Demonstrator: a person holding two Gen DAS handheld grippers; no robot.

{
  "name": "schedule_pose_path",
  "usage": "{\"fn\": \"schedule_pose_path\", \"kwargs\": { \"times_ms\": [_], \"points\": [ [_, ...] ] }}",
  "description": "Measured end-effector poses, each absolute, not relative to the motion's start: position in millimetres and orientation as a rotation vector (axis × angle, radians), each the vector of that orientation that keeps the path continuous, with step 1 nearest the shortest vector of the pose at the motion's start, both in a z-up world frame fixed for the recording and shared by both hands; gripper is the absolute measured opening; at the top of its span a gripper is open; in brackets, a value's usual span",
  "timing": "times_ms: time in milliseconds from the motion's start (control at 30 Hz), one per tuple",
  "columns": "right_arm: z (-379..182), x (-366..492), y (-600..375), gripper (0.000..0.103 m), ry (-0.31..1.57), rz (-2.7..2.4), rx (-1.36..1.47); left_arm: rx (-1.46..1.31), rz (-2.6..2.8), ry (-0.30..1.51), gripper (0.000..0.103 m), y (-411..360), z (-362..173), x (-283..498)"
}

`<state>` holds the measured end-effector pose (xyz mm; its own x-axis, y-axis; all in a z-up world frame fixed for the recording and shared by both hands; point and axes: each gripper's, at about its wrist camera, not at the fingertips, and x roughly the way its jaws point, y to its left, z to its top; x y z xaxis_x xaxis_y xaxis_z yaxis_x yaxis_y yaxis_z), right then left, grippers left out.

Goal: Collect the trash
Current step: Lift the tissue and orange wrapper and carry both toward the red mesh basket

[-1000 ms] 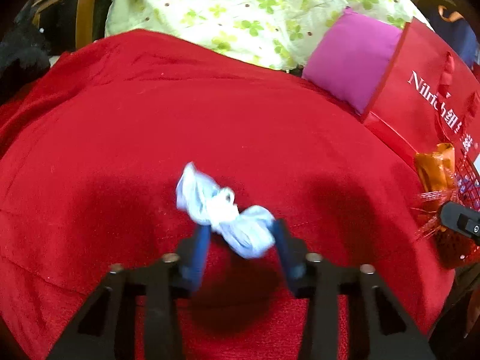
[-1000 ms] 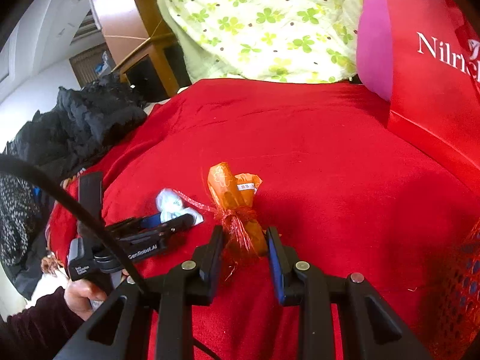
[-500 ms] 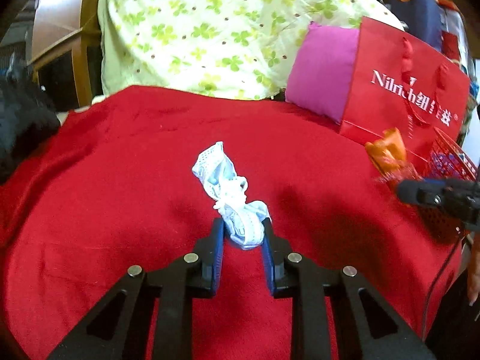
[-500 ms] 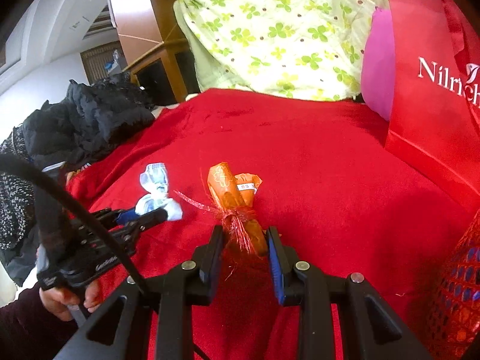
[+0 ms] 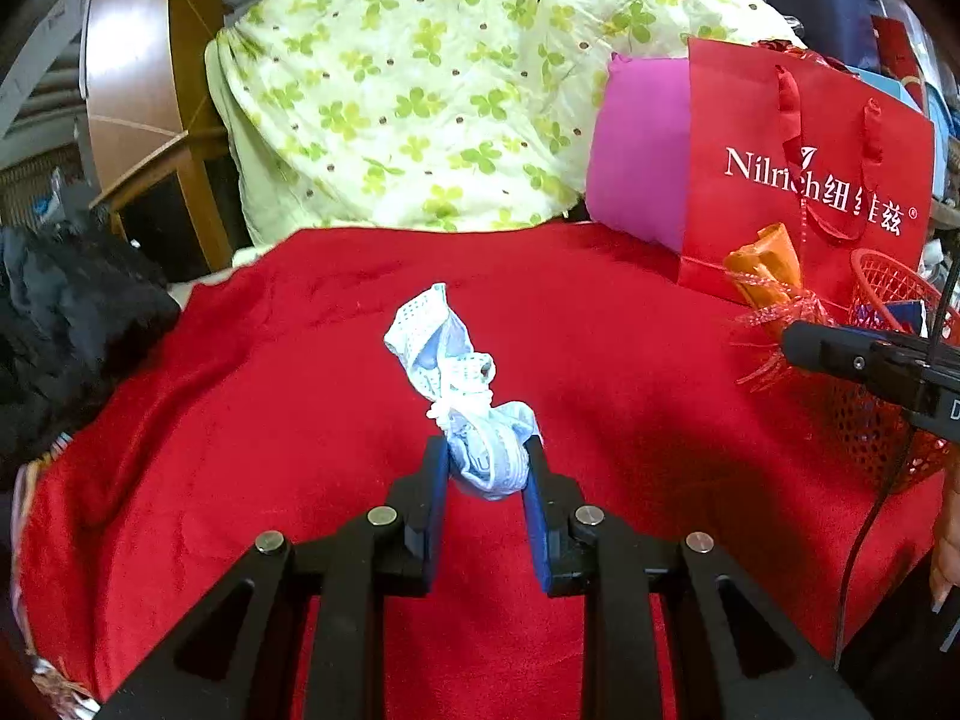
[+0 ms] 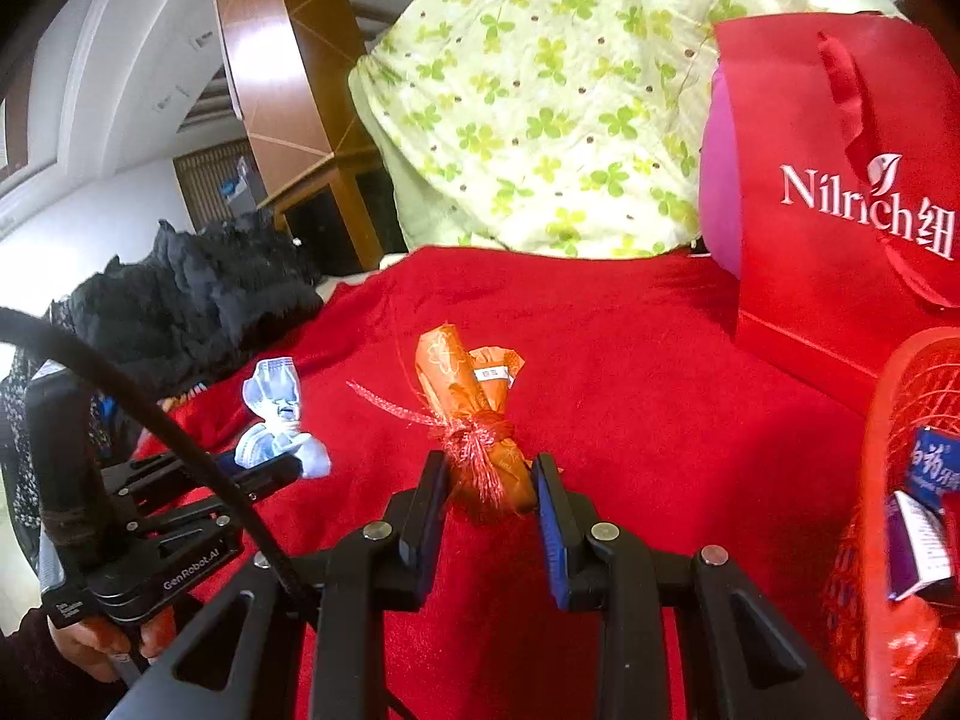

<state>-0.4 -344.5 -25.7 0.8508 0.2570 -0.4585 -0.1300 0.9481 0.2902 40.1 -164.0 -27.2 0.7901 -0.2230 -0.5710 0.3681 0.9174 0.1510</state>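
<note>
My left gripper (image 5: 487, 457) is shut on a crumpled white-and-blue wrapper (image 5: 459, 381), held up above the red blanket (image 5: 240, 420). In the right wrist view the same wrapper (image 6: 279, 420) sticks out of the left gripper (image 6: 288, 465) at the lower left. My right gripper (image 6: 491, 471) is shut on an orange wrapper (image 6: 465, 384) tied with red tinsel, lifted off the blanket (image 6: 630, 372). The left wrist view shows that orange wrapper (image 5: 765, 273) at the right, just in front of a red mesh basket (image 5: 888, 300).
A red mesh basket (image 6: 912, 480) holding small boxes stands at the right edge. Behind it stands a red paper bag (image 5: 804, 174) against a pink cushion (image 5: 639, 174) and a green floral quilt (image 5: 432, 78). Black clothes (image 6: 198, 294) lie piled at the left. A hand (image 6: 90, 642) holds the left gripper.
The left gripper closed on the white-and-blue wrapper and lifted it off the blanket. The right gripper rose a little with the orange wrapper, toward the red basket.
</note>
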Motion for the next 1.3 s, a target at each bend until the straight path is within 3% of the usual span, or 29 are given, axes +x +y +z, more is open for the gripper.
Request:
{"fn": "schedule_pose_path", "kwargs": {
  "times_ms": [1300],
  "points": [
    [5, -83, -448, 0.030, 0.286, 0.113, 0.403, 0.373, -0.427, 0.441, 0.025, -256, 37, -22]
  ]
}}
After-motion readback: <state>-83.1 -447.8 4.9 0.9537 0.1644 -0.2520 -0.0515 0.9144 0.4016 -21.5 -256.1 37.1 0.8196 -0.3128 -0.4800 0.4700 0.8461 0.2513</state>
